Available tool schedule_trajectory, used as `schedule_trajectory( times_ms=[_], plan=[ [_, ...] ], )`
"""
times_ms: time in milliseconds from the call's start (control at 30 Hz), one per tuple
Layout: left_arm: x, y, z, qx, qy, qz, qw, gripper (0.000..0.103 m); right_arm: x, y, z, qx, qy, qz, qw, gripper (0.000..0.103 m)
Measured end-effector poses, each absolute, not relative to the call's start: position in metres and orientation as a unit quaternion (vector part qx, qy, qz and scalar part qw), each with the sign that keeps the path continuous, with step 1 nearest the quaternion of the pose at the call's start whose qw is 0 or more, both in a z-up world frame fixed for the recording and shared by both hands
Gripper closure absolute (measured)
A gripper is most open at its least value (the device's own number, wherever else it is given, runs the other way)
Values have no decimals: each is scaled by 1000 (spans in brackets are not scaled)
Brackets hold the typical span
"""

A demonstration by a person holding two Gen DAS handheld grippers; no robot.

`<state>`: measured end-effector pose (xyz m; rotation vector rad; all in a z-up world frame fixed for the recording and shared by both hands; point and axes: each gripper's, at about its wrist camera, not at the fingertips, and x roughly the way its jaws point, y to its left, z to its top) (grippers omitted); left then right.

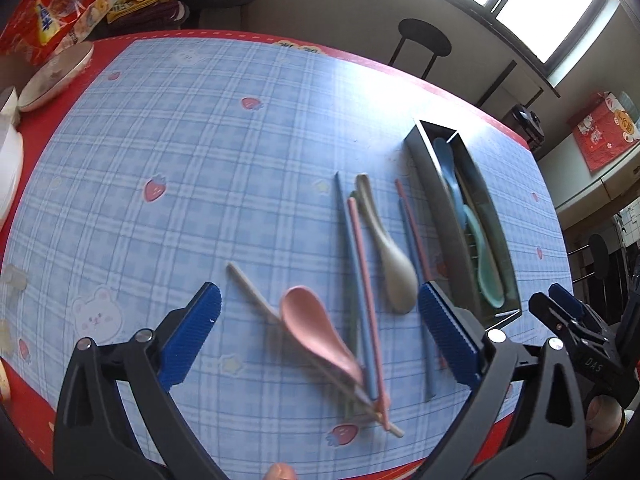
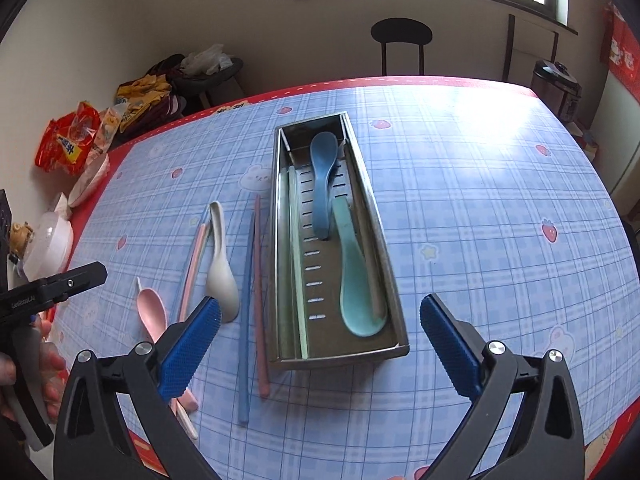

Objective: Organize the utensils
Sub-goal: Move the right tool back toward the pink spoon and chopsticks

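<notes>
Hovering, both claws (image 1: 320, 332) (image 2: 320, 344) spread, empty; tray (image 2: 394, 308) slots visible only from right wrist.

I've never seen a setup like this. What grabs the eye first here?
Probably the metal tray mid-table, with a dark blue spoon and a mint spoon lying inside. To its left, loose on the blue checked tablecloth, lie a pink spoon, a beige spoon and several coloured chopsticks. In the foreground, the blue-padded left tool and right tool both stand open, holding nothing.
</notes>
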<state>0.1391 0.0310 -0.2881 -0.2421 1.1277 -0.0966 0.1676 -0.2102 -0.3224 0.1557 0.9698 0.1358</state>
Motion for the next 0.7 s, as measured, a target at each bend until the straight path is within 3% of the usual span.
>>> schedule_trajectory(
  times_ms=[467, 633, 700],
  plan=[
    [97, 72, -322, -140, 568, -18, 811, 6, 166, -145, -344, 60, 509, 123, 850, 6],
    [89, 69, -336, -161, 582, -25, 797, 7, 169, -129, -349, 52, 523, 146, 838, 24],
    [88, 65, -342, -163, 590, -34, 790, 17, 171, -126, -351, 56, 529, 158, 832, 36]
  ],
)
